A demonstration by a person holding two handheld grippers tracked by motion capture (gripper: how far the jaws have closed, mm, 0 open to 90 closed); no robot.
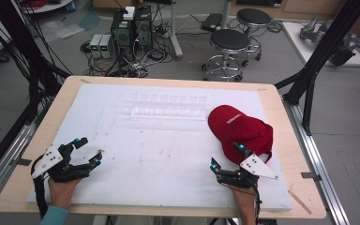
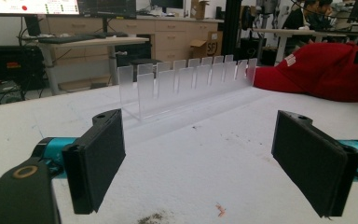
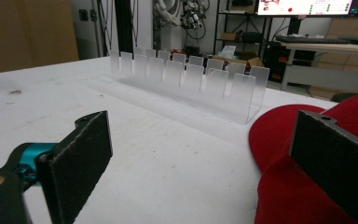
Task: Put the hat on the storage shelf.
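A red cap [image 1: 241, 131] lies on the right side of the white foam sheet [image 1: 159, 150], its brim toward the far side. A clear plastic rack [image 1: 168, 106] with two rows of upright tabs stands at the middle far part of the sheet. My left gripper [image 1: 88, 151] rests open at the near left, nothing between its jaws. My right gripper [image 1: 226, 156] is open at the near right, close against the cap's near edge. In the right gripper view the cap [image 3: 303, 163] lies under the right jaw, with the rack [image 3: 186, 81] beyond. The left gripper view shows the rack [image 2: 186, 81] and cap [image 2: 326, 70] ahead.
The sheet covers a wooden table [image 1: 281, 112]. Beyond the far edge stand two round stools [image 1: 228, 44], computer boxes with tangled cables [image 1: 131, 33], and black frame legs [image 1: 309, 89] at the right. Small dark specks mark the sheet near the left gripper.
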